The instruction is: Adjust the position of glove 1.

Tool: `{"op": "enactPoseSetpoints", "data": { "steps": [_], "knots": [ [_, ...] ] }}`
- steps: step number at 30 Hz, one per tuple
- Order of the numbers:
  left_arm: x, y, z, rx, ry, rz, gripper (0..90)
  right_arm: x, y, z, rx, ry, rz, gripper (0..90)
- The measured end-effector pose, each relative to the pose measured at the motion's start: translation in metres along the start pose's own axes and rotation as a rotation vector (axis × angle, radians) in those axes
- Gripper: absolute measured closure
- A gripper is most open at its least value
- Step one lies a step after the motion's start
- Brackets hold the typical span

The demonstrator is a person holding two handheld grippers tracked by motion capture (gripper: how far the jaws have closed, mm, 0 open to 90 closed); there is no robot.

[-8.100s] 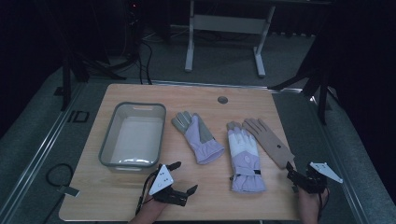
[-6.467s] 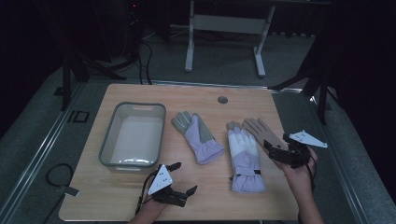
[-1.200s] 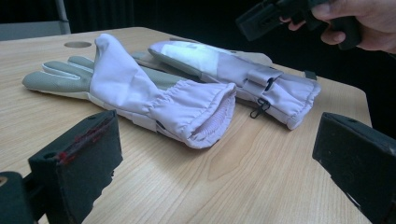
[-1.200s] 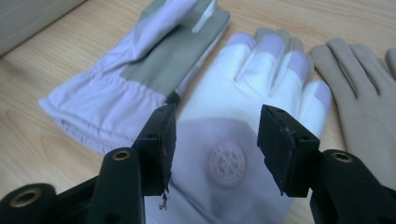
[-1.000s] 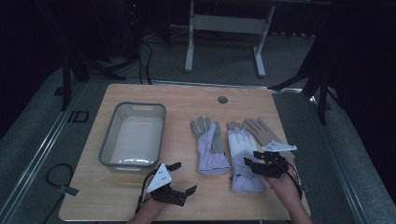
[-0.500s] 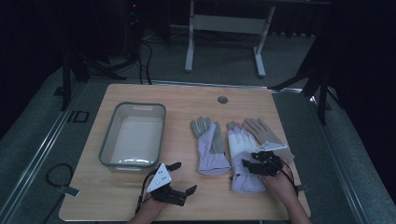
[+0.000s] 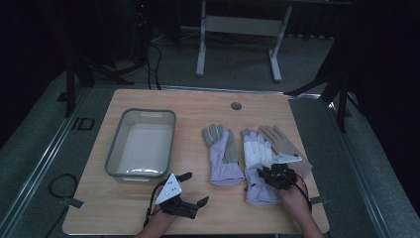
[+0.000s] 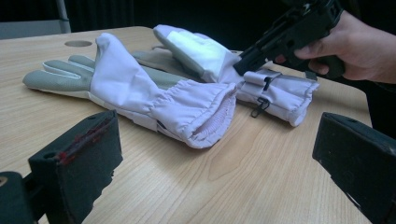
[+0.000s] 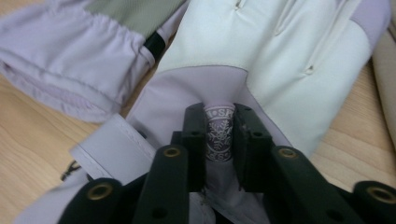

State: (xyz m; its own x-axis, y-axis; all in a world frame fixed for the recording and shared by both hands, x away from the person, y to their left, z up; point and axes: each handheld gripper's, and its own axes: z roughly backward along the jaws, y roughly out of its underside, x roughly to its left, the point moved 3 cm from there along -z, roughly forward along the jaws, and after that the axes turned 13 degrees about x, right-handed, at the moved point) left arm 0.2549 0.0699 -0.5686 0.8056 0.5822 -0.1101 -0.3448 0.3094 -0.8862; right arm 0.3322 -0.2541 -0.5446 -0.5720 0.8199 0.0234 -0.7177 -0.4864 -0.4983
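Right gripper (image 7: 271,174) had just been closing, and its jaws were pinched on a fold of fabric at the wrist of the white-backed glove (image 7: 258,166), right on the small snowflake patch (image 9: 218,133) seen between the pads in the right gripper view. That glove lay flat on the table (image 7: 198,101) toward the near right, its fingers pointing away from the person, with a tan glove (image 7: 282,141) partly under its far side and a lilac glove with grey fingers (image 7: 221,154) just beside it on the left. It looked light, soft and padded, so it would likely sag and trail from a single pinch; the wrist area by the folded strap (image 8: 275,88) seemed a sound place to grip, since the fabric bunched there instead of slipping. A grey tub (image 7: 142,144) stood well apart to the left. Left gripper (image 7: 185,191) rested near the table's front edge, its jaws wide apart and holding nothing.
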Motion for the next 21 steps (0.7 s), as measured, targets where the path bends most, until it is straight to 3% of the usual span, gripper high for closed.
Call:
{"op": "enactPoseSetpoints", "data": {
  "steps": [6, 12, 21],
  "knots": [
    [0.000, 0.000, 0.000, -0.001, 0.000, 0.001, 1.3, 0.000, -0.004, 0.025, -0.057, -0.062, -0.032, 79.4],
    [0.000, 0.000, 0.000, -0.001, -0.002, 0.000, 1.3, -0.005, -0.018, 0.054, -0.106, -0.030, -0.004, 79.3],
    [0.000, 0.000, 0.000, -0.002, -0.002, -0.002, 1.3, -0.010, -0.057, 0.075, -0.145, -0.007, 0.028, 79.4]
  ]
}}
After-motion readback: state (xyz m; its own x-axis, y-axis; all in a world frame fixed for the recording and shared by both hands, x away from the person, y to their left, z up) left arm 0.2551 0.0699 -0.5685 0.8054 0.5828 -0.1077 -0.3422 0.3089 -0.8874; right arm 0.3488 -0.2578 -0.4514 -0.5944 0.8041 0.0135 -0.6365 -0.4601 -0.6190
